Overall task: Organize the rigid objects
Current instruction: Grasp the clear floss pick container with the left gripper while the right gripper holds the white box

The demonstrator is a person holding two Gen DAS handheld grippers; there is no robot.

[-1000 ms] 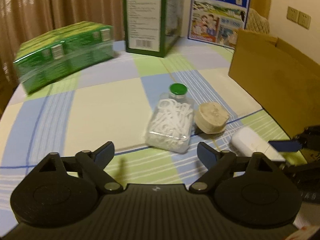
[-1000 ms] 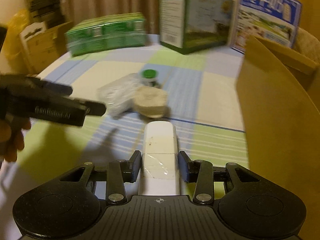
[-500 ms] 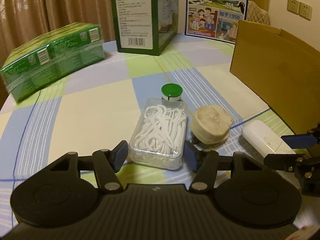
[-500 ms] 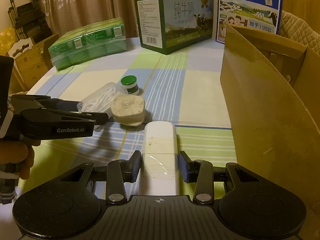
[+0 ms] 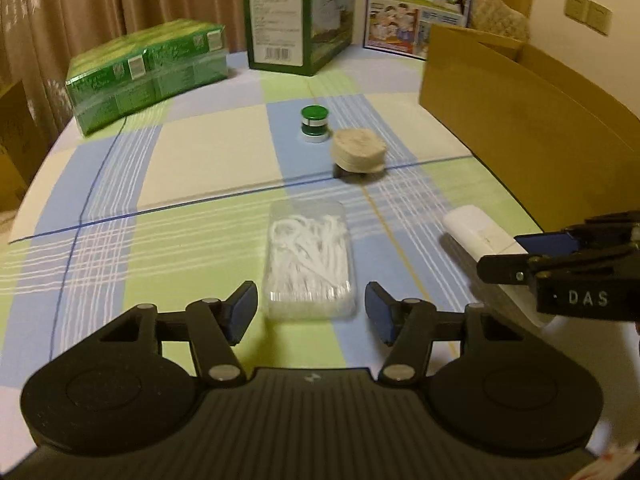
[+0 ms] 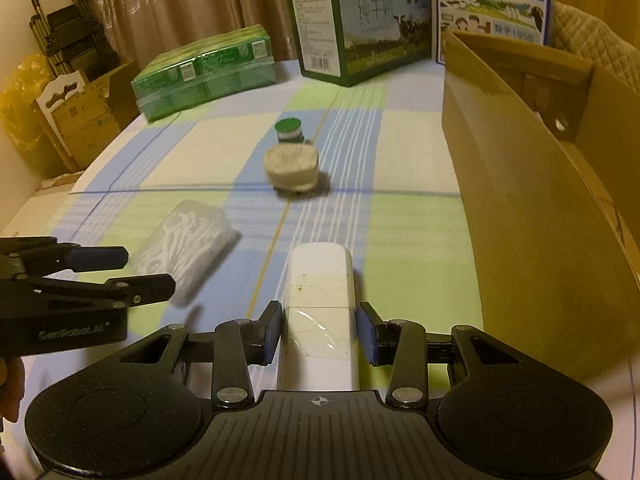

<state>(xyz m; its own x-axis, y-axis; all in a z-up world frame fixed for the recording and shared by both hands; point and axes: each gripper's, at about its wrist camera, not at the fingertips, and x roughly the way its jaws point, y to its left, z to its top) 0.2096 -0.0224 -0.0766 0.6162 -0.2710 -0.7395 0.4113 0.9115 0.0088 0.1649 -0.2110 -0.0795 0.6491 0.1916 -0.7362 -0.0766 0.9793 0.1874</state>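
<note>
Checked tablecloth [image 5: 120,264] fills the left view: left gripper [image 5: 312,312] gapes, floss box [image 5: 310,260] between its tips, untouched; closing off-centre could skid it. Right view: right gripper [image 6: 320,334] clamps white case [image 6: 320,300]; smooth plastic may slip near carton [image 6: 540,200].

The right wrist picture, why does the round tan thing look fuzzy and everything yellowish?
Right wrist view: the tan pad and green cap are smeared by motion blur; warm lamp light tints all. Left wrist view: same yellow tint, floss box blurred, table edges bent by fisheye.
</note>
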